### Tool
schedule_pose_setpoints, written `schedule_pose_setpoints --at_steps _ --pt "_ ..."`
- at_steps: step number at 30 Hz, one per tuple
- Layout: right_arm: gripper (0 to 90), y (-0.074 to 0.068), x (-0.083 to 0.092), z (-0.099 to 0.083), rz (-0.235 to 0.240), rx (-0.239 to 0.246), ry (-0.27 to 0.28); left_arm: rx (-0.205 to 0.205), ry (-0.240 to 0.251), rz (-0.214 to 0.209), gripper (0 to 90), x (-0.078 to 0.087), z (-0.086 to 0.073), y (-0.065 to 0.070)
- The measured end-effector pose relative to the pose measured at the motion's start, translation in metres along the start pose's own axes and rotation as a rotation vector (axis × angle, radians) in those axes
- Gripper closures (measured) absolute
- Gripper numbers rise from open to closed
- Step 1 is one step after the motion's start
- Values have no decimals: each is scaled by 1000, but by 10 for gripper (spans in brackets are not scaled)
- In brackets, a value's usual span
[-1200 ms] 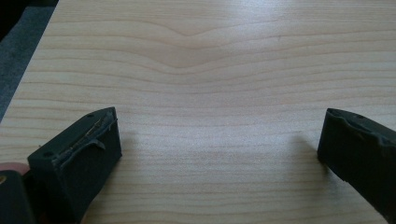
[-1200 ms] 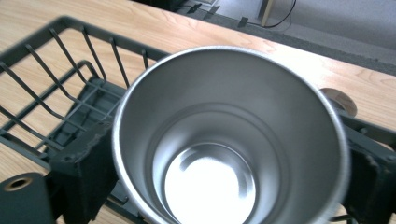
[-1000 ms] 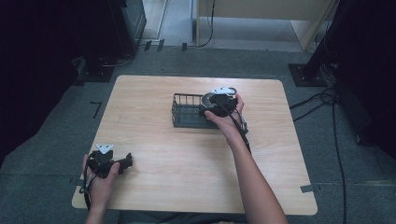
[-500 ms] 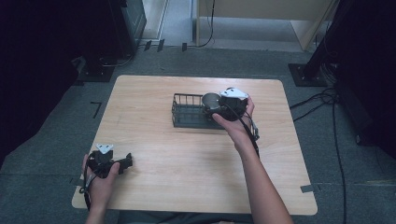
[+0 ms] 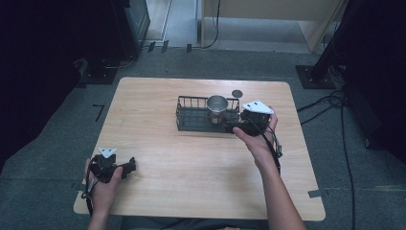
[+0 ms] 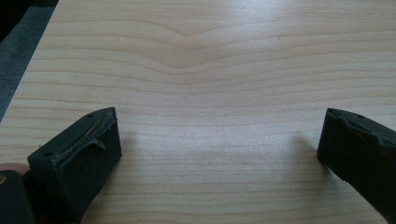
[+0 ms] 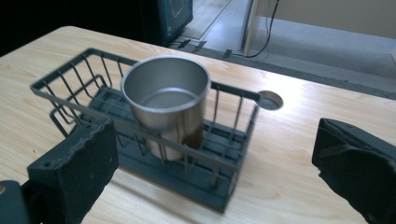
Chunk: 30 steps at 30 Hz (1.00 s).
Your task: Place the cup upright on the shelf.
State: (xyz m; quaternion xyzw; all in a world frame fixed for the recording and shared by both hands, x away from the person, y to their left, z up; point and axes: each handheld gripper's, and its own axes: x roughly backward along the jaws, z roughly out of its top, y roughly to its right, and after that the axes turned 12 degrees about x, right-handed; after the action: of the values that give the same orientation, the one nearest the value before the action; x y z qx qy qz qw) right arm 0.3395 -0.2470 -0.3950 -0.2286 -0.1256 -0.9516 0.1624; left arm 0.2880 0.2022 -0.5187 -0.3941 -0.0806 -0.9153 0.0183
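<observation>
Shiny steel cup (image 7: 164, 100) upright in dark wire basket (image 7: 74, 74) — right gripper (image 7: 224, 168) and left gripper (image 6: 217, 154) both released, empty.

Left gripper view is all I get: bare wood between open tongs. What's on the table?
Observer: A dark wire basket sits toward the far side, right of centre.
Operator: Anything in it?
Observer: A metal cup stands upright in its right end; I see nothing inside the cup.
Operator: Right tongs on it?
Observer: No. The right tongs are open beside the basket's right end, holding nothing.
Operator: And mine?
Observer: The left tongs rest near the near-left corner of the table.
</observation>
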Motion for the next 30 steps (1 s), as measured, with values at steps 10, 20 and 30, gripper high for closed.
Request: schedule_pose_setpoints --at_steps 10,20,30 --pt "2 12 21 -29 -37 -36 -13 -3 -2 1 0 0 0 0" --pt "3 25 34 -62 -82 -58 -40 -3 -2 1 0 0 0 0" --pt "3 38 41 -95 -117 -95 -81 -3 -2 1 0 0 0 0"
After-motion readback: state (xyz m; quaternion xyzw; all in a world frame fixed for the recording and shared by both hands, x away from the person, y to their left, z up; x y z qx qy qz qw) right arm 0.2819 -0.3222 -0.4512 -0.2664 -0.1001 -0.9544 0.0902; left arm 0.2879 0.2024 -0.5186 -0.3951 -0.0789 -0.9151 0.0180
